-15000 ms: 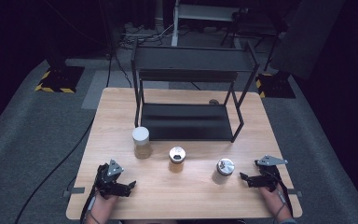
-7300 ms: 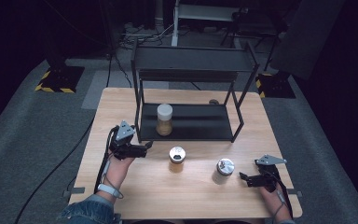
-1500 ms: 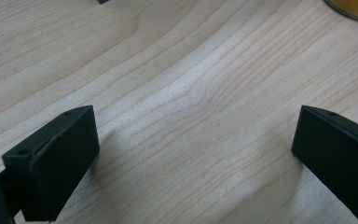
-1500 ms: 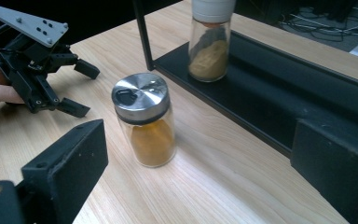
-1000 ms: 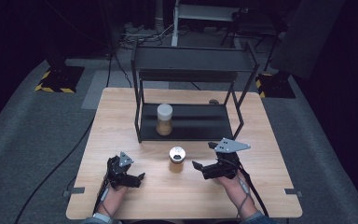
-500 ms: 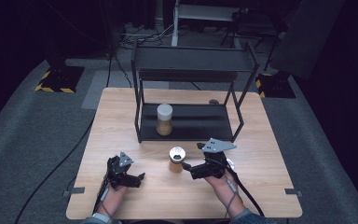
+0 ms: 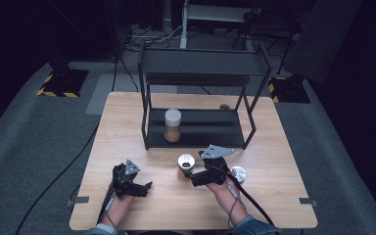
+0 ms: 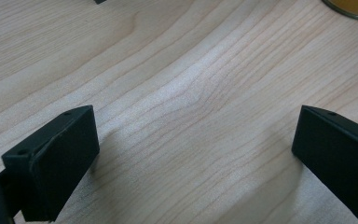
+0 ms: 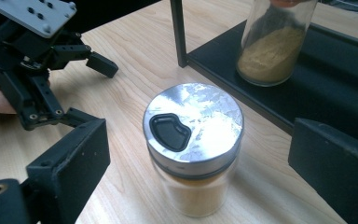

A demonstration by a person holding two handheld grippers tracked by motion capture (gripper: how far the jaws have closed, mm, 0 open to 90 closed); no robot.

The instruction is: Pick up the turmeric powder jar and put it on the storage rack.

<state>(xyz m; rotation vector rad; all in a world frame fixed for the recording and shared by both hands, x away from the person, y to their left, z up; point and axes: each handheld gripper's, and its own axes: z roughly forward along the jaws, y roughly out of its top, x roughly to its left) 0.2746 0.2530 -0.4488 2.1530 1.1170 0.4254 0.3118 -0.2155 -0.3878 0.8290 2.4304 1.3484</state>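
**Right gripper closes in on the middle jar**

Since a second ago the right gripper (image 7: 194,180) has slid left along the table's (image 7: 274,196) near half to the silver-lidded jar (image 7: 185,166), leaving the small tin (image 7: 237,173) behind it to the right. Its jaws have just been closing a little but stand wide, one on each side of the jar in the right gripper view (image 9: 193,149), pads not pressing on it; it holds nothing.

The left gripper (image 7: 144,188) lies near the front left corner, where it was. Its jaws stand wide apart over bare wood in the left gripper view (image 8: 191,154), with nothing between them.

The jar stands upright at the table's middle, just in front of the rack (image 7: 198,132). On the rack's lower shelf, toward its left end, stands a white-capped jar (image 7: 172,125).
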